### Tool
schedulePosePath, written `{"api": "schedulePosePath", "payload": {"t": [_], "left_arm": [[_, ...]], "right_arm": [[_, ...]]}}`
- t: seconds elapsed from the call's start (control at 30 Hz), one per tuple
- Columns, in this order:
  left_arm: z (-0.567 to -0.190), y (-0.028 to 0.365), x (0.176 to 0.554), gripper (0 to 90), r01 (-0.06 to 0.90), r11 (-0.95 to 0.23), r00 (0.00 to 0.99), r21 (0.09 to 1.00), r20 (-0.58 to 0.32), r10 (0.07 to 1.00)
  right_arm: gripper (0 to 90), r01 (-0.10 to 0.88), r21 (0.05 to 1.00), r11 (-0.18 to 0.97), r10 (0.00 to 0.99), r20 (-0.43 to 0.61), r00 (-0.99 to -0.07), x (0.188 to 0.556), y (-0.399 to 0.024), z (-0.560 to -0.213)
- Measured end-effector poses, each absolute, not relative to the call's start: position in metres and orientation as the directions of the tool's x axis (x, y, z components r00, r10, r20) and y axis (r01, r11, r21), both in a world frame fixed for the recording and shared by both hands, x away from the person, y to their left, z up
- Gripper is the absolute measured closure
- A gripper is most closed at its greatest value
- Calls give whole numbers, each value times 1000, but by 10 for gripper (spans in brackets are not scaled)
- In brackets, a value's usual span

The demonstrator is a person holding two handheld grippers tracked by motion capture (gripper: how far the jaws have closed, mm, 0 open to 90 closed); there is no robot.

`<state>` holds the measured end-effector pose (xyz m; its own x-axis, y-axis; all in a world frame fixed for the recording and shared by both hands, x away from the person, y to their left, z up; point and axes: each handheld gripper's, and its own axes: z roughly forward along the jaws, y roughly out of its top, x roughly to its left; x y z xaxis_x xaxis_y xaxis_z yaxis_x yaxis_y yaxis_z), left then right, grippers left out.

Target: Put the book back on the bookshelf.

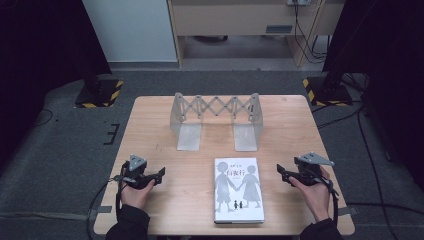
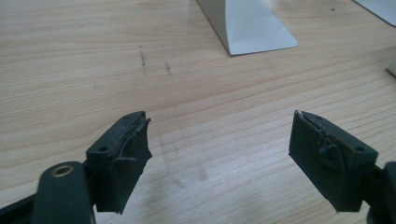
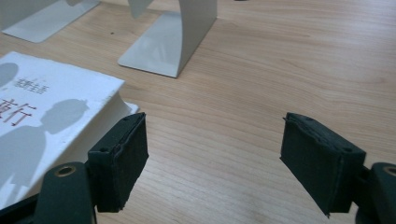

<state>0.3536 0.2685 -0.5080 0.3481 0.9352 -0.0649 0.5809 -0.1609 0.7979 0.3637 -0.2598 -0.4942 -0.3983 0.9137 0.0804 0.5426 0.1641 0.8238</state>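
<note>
The table (image 1: pixel 165 210) under your tools is the widest thing here, bare pale wood on most sides of you. Ahead of both grippers, toward the far edge, stands the expandable bookend rack (image 1: pixel 216 120), its two end plates upright and joined by a scissor lattice, each with a flat foot pointing back at you. It seems to be set there so that a book can be stood between the plates, and the feet leave a clear lane of wood between them.

The book (image 1: pixel 239 190) lies flat, cover up, between your two tools and closer to your right one. Its near edge sits just short of the table's front edge. In the right gripper view its corner lies just beside your left-hand jaw, not touching it, with the nearer rack foot beyond.

Your right gripper (image 1: pixel 284 172) rests low at the book's right side, jaws spread wide and holding nothing; they point in toward the book, which judging by the layout is the thing to pick up. There is open wood to the outside of it, and the table's right edge is well apart.

Your left gripper (image 1: pixel 159 175) sits well apart from the book's left side, jaws likewise wide and empty, open table in front of it and a rack foot farther ahead.
</note>
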Motion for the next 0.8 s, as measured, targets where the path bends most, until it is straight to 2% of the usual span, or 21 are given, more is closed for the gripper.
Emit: {"api": "schedulePosePath", "payload": {"t": [0.43,0.8], "left_arm": [[-504,256,350,147,555,-172,385,814,-68,920],[-504,246,347,156,556,-177,416,812,-87,905]], "right_arm": [[226,527,835,159,894,104,-435,361,-247,-488],[217,523,839,151,877,130,-462,360,-235,-487]]}}
